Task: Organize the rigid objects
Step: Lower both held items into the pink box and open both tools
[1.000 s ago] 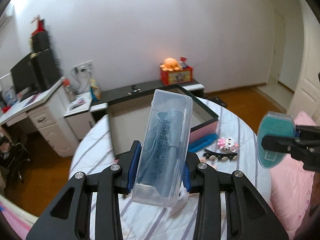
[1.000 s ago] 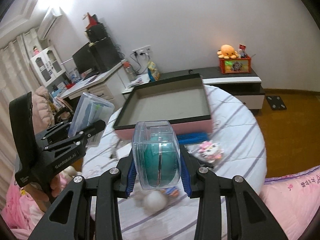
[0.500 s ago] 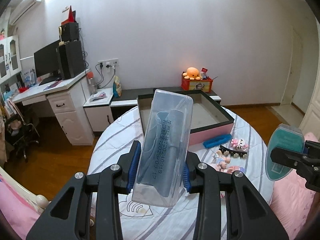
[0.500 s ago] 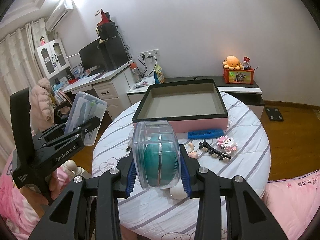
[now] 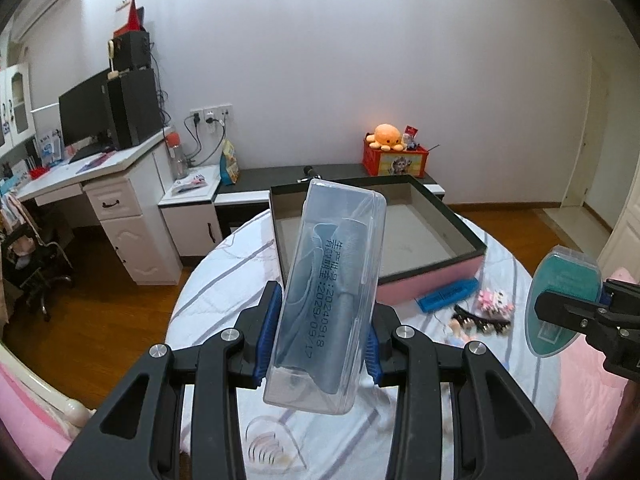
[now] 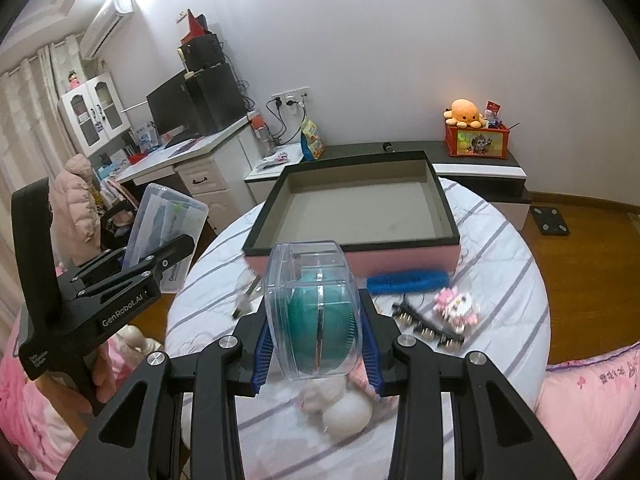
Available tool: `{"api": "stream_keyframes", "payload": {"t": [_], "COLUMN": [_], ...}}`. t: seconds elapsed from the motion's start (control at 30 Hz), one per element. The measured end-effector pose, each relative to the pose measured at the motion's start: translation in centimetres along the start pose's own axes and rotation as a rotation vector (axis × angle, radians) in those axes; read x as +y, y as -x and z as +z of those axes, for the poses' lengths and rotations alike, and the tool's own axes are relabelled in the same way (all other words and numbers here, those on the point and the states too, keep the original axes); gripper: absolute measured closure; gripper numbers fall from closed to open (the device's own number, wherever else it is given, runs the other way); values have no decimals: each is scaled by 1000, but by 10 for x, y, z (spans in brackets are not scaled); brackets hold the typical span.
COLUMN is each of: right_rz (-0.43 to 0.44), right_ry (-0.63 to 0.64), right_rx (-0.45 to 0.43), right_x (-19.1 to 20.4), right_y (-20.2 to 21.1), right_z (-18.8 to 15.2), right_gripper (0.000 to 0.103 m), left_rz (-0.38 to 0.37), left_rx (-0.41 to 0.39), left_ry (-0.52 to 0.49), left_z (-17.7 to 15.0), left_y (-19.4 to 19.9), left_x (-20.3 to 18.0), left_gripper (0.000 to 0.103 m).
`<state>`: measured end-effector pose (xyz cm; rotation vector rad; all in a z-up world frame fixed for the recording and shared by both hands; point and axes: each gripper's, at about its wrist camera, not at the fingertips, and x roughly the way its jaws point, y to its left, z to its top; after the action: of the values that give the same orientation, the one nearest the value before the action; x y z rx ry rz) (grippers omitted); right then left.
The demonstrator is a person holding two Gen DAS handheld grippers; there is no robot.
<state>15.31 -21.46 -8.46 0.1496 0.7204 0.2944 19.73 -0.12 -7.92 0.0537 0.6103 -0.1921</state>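
My left gripper (image 5: 320, 338) is shut on a tall clear plastic case (image 5: 328, 292) with grey-blue contents, held upright above the near side of the round table (image 5: 224, 276). It also shows in the right wrist view (image 6: 168, 232). My right gripper (image 6: 316, 338) is shut on a clear rounded box with a teal item inside (image 6: 316, 312), also seen in the left wrist view (image 5: 562, 300). An open pink box with a black rim (image 6: 448, 216) stands empty at the table's far side. A blue comb (image 6: 408, 280), black hair clip (image 6: 428, 326) and pink toy (image 6: 458, 310) lie before it.
White round objects (image 6: 344, 408) lie on the table under my right gripper. A small item (image 6: 244, 300) lies left of the pink box. A white desk with monitor (image 5: 100, 176) stands left, a low cabinet with a red box (image 5: 396, 156) behind. Pink bedding (image 6: 584, 400) borders the table.
Both grippers have pulled back and up from the table with their cases held; the table and pink box now look farther away and more of the room shows.
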Motion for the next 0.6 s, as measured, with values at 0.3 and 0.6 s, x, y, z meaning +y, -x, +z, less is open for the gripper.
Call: {"api": "stream_keyframes", "payload": {"t": [0.3,0.6], "right_rz": [-35,-51], "right_ry": [-19,-50], "right_rx": [58,153], "right_x": [-37,-73], "right_y": [-70,-144], "right_z": [50,77], "right_gripper": [65,65], "left_rz": [-14,-9], "left_rx": [78,217], "left_ry": [2,47], "left_z": [40,51], "left_y": [-77,-162], "left_x": [-1,8], "left_gripper": [66,66]}}
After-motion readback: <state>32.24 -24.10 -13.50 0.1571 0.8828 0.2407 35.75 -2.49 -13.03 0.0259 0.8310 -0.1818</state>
